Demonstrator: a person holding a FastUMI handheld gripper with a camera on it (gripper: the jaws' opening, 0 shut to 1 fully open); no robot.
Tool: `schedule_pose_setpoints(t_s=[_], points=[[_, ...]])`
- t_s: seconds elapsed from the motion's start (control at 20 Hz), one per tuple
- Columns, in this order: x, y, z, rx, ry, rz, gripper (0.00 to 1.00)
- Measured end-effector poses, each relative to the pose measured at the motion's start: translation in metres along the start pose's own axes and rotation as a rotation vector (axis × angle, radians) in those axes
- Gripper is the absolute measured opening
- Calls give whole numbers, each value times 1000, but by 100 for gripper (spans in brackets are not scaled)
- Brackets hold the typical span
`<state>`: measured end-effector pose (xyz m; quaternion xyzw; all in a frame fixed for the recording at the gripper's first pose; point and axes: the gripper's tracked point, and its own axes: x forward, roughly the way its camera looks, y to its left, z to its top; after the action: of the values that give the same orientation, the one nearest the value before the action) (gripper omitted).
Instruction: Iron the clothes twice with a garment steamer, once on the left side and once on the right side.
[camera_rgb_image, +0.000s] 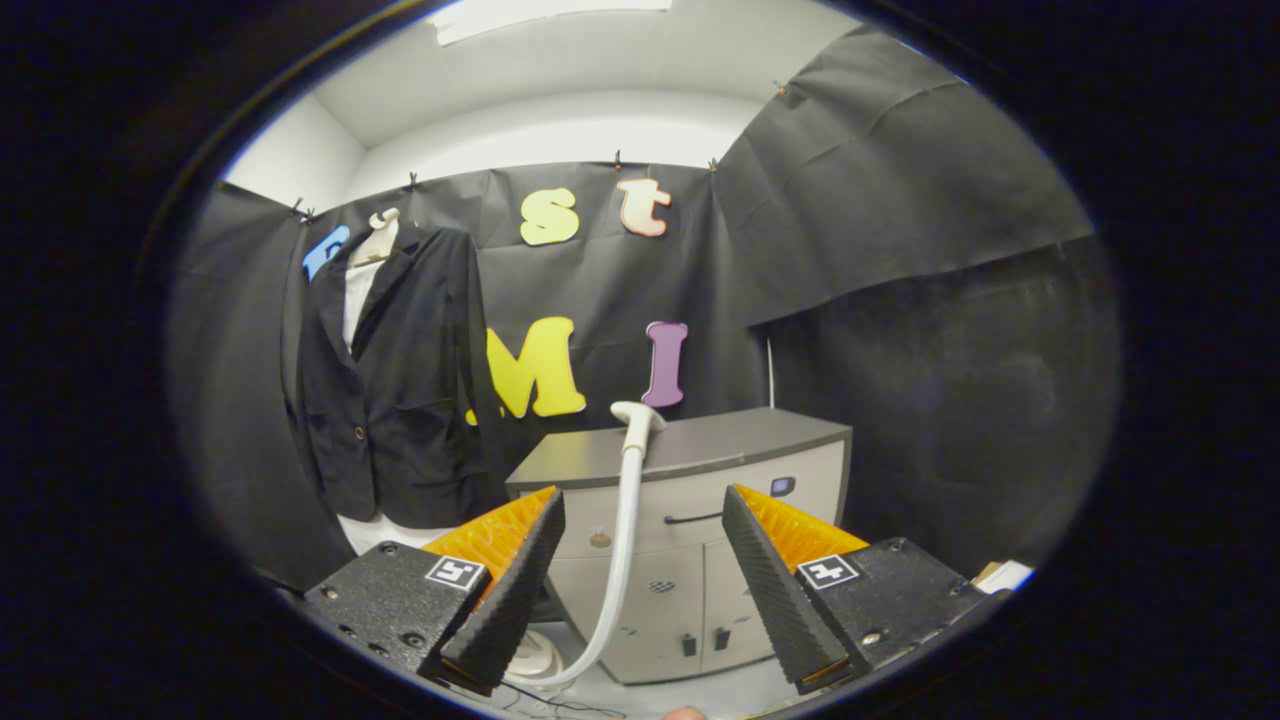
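Observation:
A black jacket (400, 380) over a white shirt hangs on a mannequin form against the booth wall, beyond and left of my fingers. The garment steamer's white head (637, 413) rests on top of a grey cabinet (690, 540), and its white hose (622, 560) curves down between my fingers to a white base (535, 655) on the floor. My gripper (644, 505) is open, its fingers wide apart with nothing held. The steamer head lies well ahead of the fingertips.
The grey cabinet has a dark top, a drawer with a handle and two lower doors. A thin white cable (770, 370) runs up the wall behind it. Some cardboard and paper (1000, 575) lie low beside the right finger.

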<state>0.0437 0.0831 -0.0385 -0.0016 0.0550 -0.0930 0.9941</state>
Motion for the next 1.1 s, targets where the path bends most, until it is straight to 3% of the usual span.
schedule_pose_setpoints(t_s=[0.45, 0.85, 1.1], points=[[44, 3, 8, -55, 37, -11, 99], [142, 3, 20, -1, 90, 55, 99], [208, 2, 19, 29, 196, 87, 99]])
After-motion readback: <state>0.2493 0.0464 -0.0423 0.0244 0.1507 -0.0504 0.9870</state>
